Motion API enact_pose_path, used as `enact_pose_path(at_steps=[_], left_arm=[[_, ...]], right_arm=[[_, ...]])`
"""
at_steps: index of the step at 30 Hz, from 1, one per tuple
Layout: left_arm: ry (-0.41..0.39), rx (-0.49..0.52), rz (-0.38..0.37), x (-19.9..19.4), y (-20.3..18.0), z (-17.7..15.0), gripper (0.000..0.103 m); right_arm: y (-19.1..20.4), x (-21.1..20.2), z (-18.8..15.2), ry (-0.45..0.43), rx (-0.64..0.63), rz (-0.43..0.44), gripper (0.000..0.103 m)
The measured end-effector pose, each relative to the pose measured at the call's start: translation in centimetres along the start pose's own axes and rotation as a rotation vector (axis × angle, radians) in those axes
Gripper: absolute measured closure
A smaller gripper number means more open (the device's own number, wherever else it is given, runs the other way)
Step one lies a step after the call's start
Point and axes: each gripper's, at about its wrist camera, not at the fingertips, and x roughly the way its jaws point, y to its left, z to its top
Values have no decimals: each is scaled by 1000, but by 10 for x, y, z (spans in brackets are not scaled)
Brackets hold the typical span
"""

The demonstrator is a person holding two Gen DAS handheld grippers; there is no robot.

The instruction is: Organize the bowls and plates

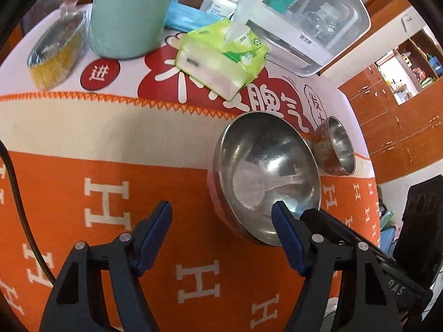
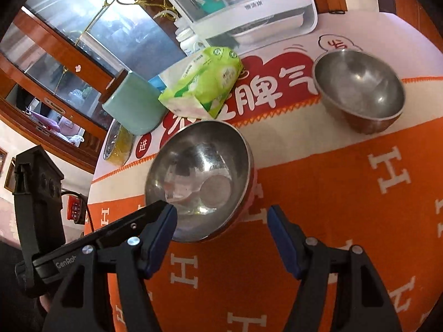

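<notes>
The left gripper [image 1: 221, 213] is open, and nothing is between its blue pads [image 1: 155, 232]. The large steel bowl [image 1: 265, 174] stands on the orange cloth [image 1: 155, 185] at about 1 o'clock from this gripper; the right pad is in front of the near rim of the bowl, but I cannot tell if it touches. The small steel bowl [image 1: 336, 145] stands just beside the large one, at 2 o'clock from it, upright.

The right gripper [image 2: 221, 215] is also open and holds nothing. In the right wrist view the large steel bowl [image 2: 198, 177] lies at about 11 o'clock from it; the near rim comes down into the gap between the two pads, nearer the left one, which overlaps the bowl's edge. The small steel bowl [image 2: 358, 85] is well apart, at 1 o'clock. The other gripper's body crosses in front at the lower left.

Behind the bowls lie a green tissue pack [image 1: 221, 55], a mint cup [image 1: 127, 13] and a white appliance [image 1: 313, 19].
</notes>
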Motion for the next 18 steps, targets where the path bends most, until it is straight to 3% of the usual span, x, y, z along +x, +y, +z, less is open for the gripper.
enact_pose_path(at_steps=[5,10,15,18], left_arm=[[13,-54,-37,13,12,0,48],[5,-109,-84,23,23,-2,53],[12,-153,-145,30,30,-6,79],[31,-153,-144,36,30,-10,88]], right_arm=[[-10,14,-3,22,50,4,55],[-17,19,-8,34,110,47,62],[-15,21,-11,32,120,63,72],[-16,21,-11,31,128,60,79]])
